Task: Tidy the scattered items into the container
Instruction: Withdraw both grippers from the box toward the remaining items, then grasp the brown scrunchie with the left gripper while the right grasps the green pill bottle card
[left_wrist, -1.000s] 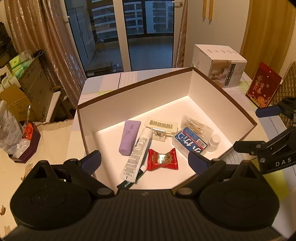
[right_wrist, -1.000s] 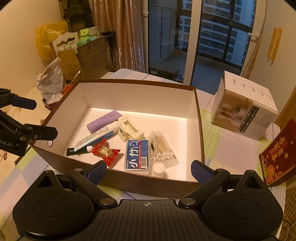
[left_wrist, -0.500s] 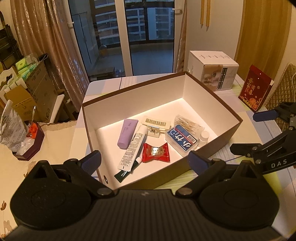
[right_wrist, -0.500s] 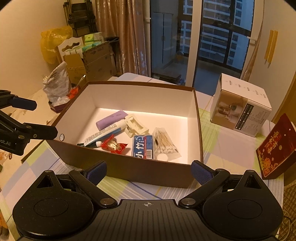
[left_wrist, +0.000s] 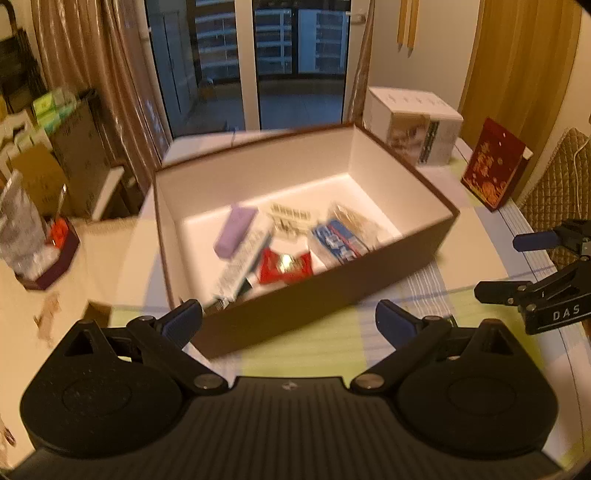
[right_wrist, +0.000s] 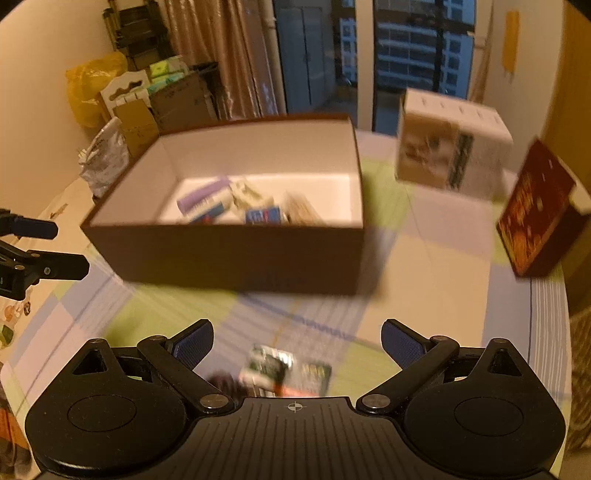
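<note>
Brown box (left_wrist: 332, 295) centre frame on checked tablecloth (right_wrist: 424, 295), purple tube (left_wrist: 236, 230) and red packet (left_wrist: 284, 266) inside | left gripper (left_wrist: 289, 320) jaws wide apart, empty | right gripper (right_wrist: 297, 339) jaws wide apart, empty | small blurred packet (right_wrist: 286, 373) on cloth, bottom centre, right view

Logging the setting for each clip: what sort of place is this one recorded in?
Most likely a lived-in apartment room, at night. A glass balcony door looks out on lit high-rise blocks, curtains hang beside it, and household cartons are stacked by the wall behind the cloth-covered table.
</note>
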